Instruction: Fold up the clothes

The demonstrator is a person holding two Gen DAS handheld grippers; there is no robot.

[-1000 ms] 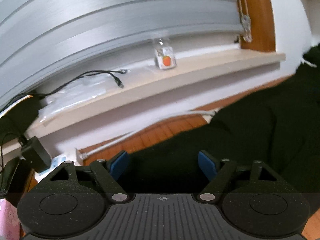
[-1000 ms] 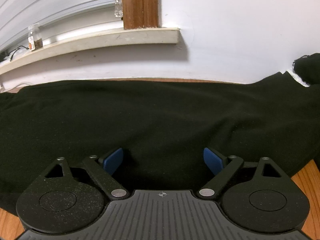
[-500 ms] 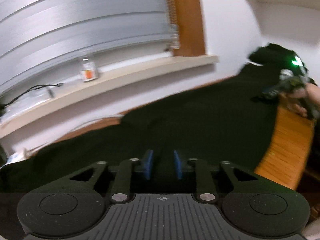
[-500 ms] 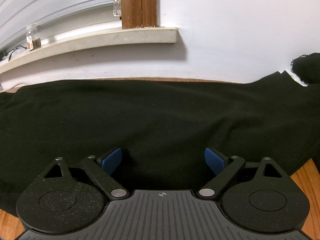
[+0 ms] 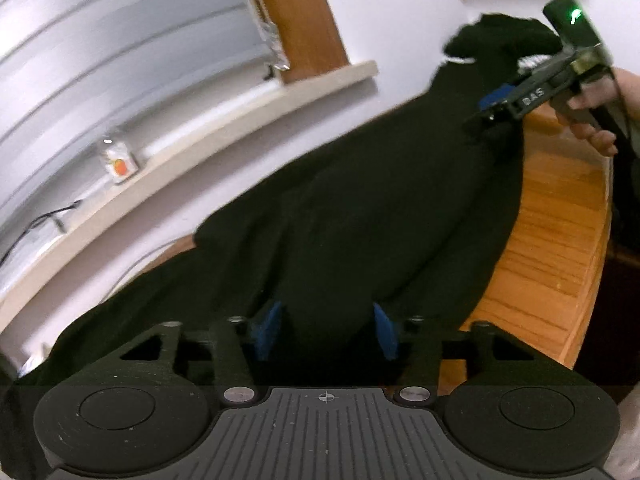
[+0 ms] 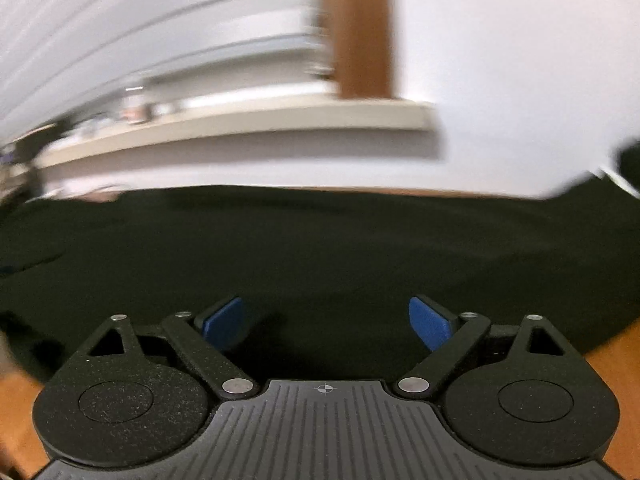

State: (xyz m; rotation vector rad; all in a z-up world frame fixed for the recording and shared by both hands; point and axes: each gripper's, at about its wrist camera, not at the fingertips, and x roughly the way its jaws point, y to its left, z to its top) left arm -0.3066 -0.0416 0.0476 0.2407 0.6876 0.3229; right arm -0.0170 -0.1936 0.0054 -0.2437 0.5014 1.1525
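Note:
A black garment (image 5: 380, 208) lies spread over the wooden table (image 5: 552, 248), with one part folded over toward the right. My left gripper (image 5: 326, 332) stands partly open, and a thick fold of the black cloth bulges between its blue fingers (image 5: 268, 330). At the upper right of the left wrist view, a hand (image 5: 592, 108) holds my right gripper (image 5: 500, 100) over the garment's far end. In the blurred right wrist view, the right gripper (image 6: 326, 316) is open just above the black garment (image 6: 320, 248), with nothing between its fingers.
A pale window sill (image 5: 224, 132) runs along the wall behind the table, bearing a small jar (image 5: 118, 162) and a cable (image 5: 48, 218). Window blinds (image 5: 120, 52) and a wooden frame (image 5: 296, 16) rise above it. The table edge (image 5: 600, 240) curves at the right.
The left gripper shut on the cloth and swung right with it; its fingers have now spread apart again. The right gripper stays open, and its view has tilted and blurred with motion.

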